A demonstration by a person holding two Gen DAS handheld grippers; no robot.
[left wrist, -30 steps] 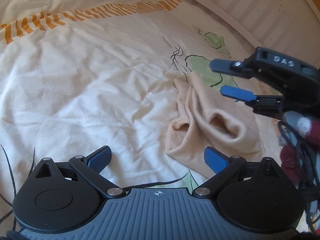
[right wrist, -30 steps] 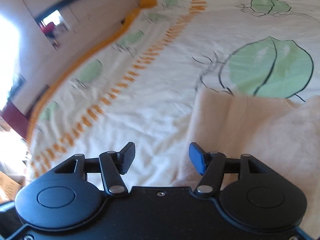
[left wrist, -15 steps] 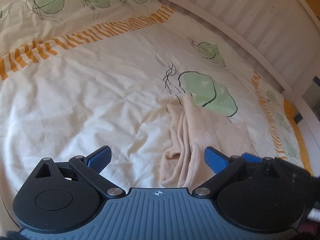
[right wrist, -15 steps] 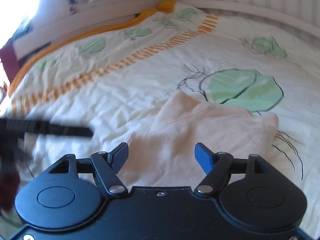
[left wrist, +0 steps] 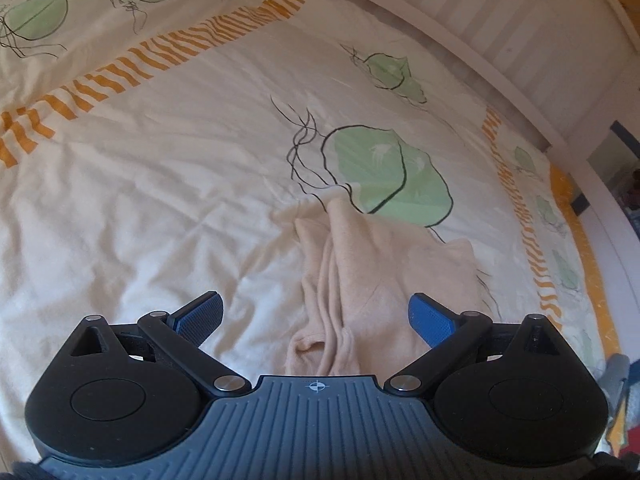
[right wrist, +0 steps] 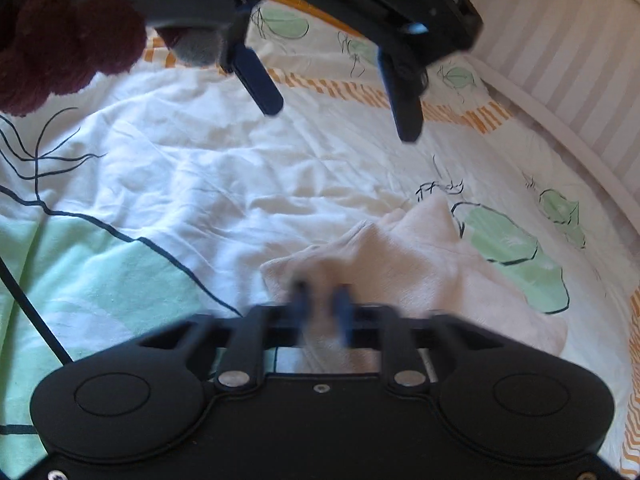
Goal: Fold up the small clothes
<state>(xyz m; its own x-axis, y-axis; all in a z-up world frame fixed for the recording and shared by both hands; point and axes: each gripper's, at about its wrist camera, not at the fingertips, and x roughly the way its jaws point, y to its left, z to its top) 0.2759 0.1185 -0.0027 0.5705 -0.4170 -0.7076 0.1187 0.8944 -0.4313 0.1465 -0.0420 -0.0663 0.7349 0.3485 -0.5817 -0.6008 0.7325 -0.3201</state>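
A small beige garment [left wrist: 380,264] lies crumpled on the bed cover, its folds running toward the camera. My left gripper [left wrist: 316,316] hangs above the garment's near end, jaws open and holding nothing. The right wrist view shows that same left gripper [right wrist: 336,112] up high, clear of the cloth. My right gripper [right wrist: 322,308] is low at the near edge of the garment [right wrist: 420,256]. Its blurred jaws are closing, nearly together, with a fold of the beige cloth pinched between them.
The cream bed cover [left wrist: 160,184] carries green leaf prints and orange striped bands. A white slatted bed frame [left wrist: 500,20] runs along the far and right sides. A dark red fuzzy sleeve [right wrist: 60,48] holds the left gripper. A black cable [right wrist: 36,320] hangs at the left.
The left gripper has lifted and drawn back, still open. The right gripper has swung round to the garment's near edge, rolled, dropped lower, and closed its jaws on the cloth.
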